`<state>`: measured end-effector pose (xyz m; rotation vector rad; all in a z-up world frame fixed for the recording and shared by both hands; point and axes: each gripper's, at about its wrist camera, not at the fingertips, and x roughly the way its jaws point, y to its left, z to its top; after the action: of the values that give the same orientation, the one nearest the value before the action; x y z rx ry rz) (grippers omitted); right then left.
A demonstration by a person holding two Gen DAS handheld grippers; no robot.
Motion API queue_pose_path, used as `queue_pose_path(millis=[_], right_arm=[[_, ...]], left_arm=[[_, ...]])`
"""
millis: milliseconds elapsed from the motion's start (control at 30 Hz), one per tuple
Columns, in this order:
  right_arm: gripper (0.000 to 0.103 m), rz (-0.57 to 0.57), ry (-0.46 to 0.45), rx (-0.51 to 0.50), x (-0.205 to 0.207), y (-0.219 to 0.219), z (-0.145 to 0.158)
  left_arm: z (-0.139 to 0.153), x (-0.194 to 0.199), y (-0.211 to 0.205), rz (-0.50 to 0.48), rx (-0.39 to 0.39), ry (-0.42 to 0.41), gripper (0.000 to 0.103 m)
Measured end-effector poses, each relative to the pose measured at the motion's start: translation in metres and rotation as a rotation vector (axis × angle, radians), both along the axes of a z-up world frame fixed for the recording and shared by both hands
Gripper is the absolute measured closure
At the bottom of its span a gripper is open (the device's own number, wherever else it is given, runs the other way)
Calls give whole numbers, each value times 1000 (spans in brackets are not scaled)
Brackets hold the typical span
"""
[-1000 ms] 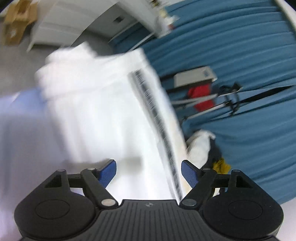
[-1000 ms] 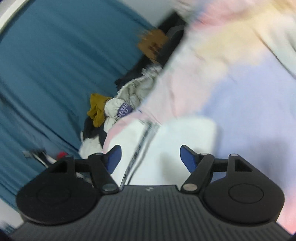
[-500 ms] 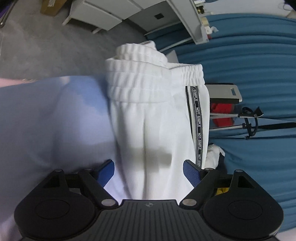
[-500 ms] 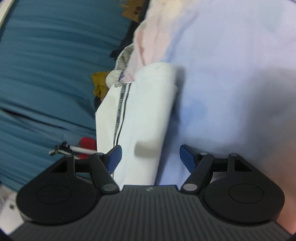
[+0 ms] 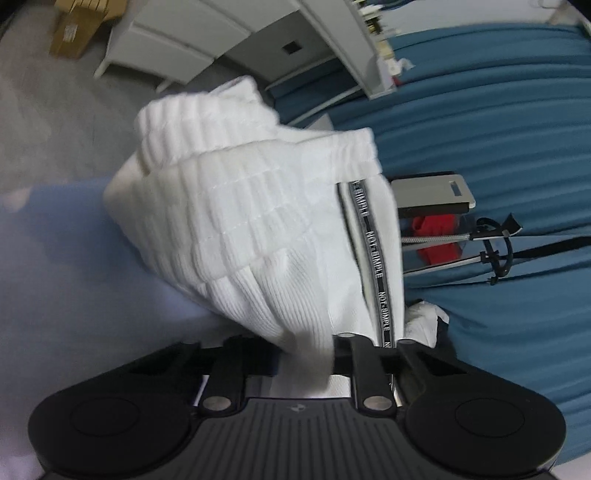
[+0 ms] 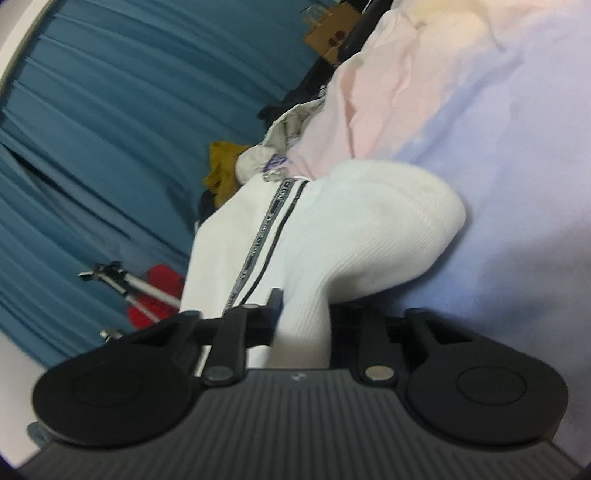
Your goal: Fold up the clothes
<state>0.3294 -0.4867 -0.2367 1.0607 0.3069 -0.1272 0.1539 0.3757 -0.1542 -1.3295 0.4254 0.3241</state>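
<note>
Both the left gripper point(image 5: 304, 363) and right gripper point(image 6: 301, 332) have their fingers clamped on the white trousers point(image 5: 266, 229), which rise off the bed point(image 6: 517, 184), stretching lengthwise away from both.

blue curtain point(image 5: 498, 110), cardboard box point(image 5: 74, 31), white cabinet point(image 5: 207, 33)

Each tool, left point(image 5: 306, 354) and right point(image 6: 301, 328), was matte black, with ribbed base, round side discs and silver pivot screws.
</note>
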Motion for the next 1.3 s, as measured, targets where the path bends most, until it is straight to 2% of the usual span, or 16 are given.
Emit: queue_pose_path(millis=[67, 233, 333, 467, 533, 600, 700, 800, 967, 1067, 1167, 1233, 1300], right_arm=[[89, -16, -7, -4, -7, 0, 6], [92, -49, -23, -4, -36, 0, 24], [92, -65, -5, 10, -64, 1, 31], [92, -113, 16, 83, -101, 3, 38], [92, -119, 36, 63, -114, 9, 45], [92, -124, 44, 72, -130, 12, 49], [92, -142, 60, 113, -157, 10, 51], [92, -151, 136, 110, -176, 6, 47], [92, -157, 246, 179, -189, 0, 21], [91, -151, 265, 166, -187, 3, 18], [89, -154, 268, 174, -190, 4, 18], [84, -169, 274, 205, -193, 3, 16], [81, -190, 277, 238, -197, 3, 14]], left_arm=[[8, -3, -1, 16, 16, -24, 92], [35, -17, -2, 37, 72, -111, 93], [44, -26, 0, 34, 60, -134, 93], [53, -48, 5, 20, 64, -146, 93], [55, -68, 10, 23, 32, -150, 93], [60, -93, 15, 26, 13, -140, 93], [78, -130, 21, -10, 37, -107, 93], [90, -153, 30, -60, 63, -39, 93], [81, -173, 33, -201, 190, 55, 92], [71, -179, 36, -256, 201, 77, 89], [66, -192, 35, -295, 227, 102, 78], [65, -202, 32, -321, 259, 125, 59], [73, -211, 24, -333, 335, 147, 43]])
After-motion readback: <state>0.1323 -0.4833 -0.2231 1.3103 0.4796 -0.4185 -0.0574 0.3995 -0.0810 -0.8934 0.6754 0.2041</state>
